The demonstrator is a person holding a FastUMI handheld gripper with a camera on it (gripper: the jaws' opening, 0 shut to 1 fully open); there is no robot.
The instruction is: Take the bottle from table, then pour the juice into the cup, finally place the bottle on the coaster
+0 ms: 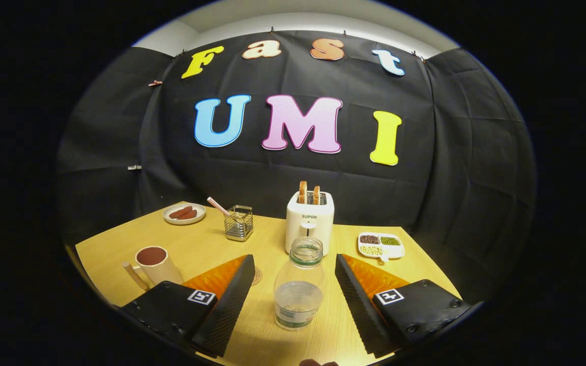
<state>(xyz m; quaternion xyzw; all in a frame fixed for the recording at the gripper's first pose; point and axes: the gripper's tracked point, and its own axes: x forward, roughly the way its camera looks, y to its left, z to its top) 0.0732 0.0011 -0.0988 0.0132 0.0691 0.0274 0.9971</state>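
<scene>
A clear bottle (pixel 298 284) with no cap stands upright on the wooden table (pixel 206 246). It has a green band at the neck and looks almost empty. My gripper (pixel 294 262) is open, with one finger on each side of the bottle and a gap to both. Left of the left finger stands a cream cup (pixel 153 263) with dark red liquid inside. A small round coaster (pixel 257 276) peeks out just past the left fingertip, mostly hidden by that finger.
A white toaster (pixel 310 219) holding two bread slices stands right behind the bottle. Farther back left are a wire basket (pixel 238 222) with a straw and a plate of sausages (pixel 184 213). A divided dish of beans (pixel 381 245) lies at the right.
</scene>
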